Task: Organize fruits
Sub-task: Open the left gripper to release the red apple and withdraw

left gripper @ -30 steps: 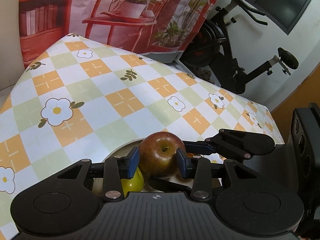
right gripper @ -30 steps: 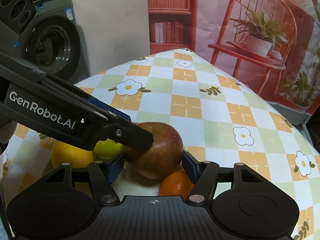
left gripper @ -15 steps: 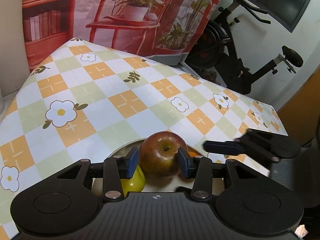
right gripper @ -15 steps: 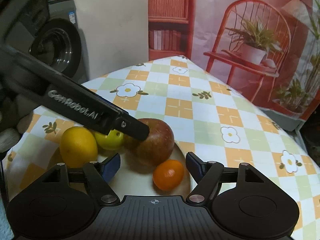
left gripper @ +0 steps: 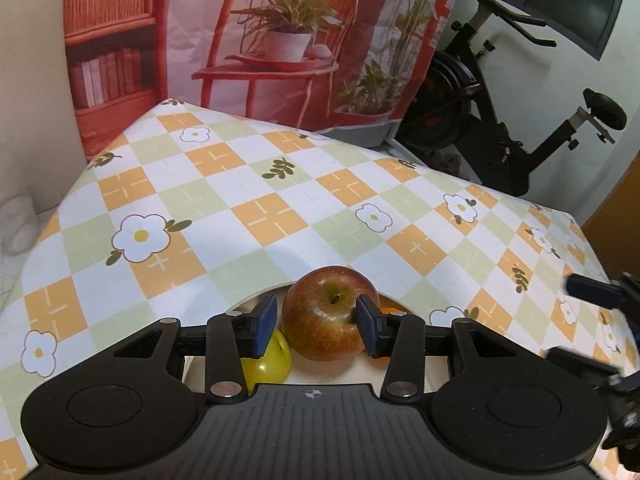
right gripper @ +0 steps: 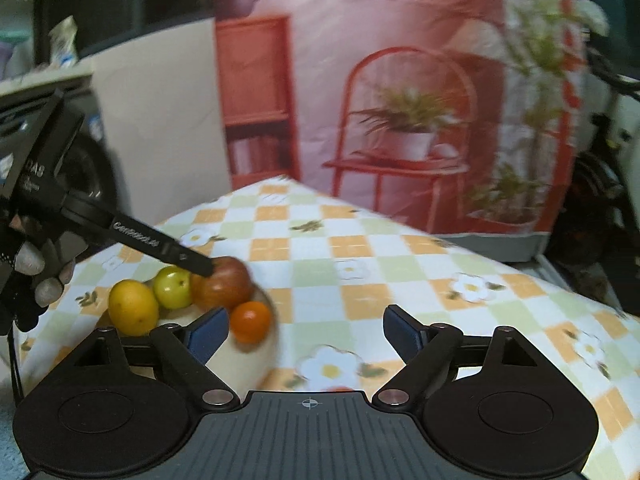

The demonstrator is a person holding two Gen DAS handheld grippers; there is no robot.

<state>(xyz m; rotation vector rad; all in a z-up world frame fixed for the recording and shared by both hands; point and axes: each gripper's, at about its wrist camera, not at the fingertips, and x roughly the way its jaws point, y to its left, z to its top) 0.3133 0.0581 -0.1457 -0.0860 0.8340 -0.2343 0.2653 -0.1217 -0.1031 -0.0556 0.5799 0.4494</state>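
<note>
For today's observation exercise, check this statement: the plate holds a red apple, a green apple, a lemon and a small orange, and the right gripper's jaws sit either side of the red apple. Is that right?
Not quite. It is the left gripper whose jaws sit either side of the red apple, as the left wrist view shows. The right gripper is open and empty, drawn back from the plate. The fruit list is correct.

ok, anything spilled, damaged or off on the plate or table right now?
Nothing stands out. The red apple, green apple, lemon and orange all sit on the plate, none on the tablecloth. The left tongs bracket the red apple; the right tongs, just opening, hold nothing.
</note>
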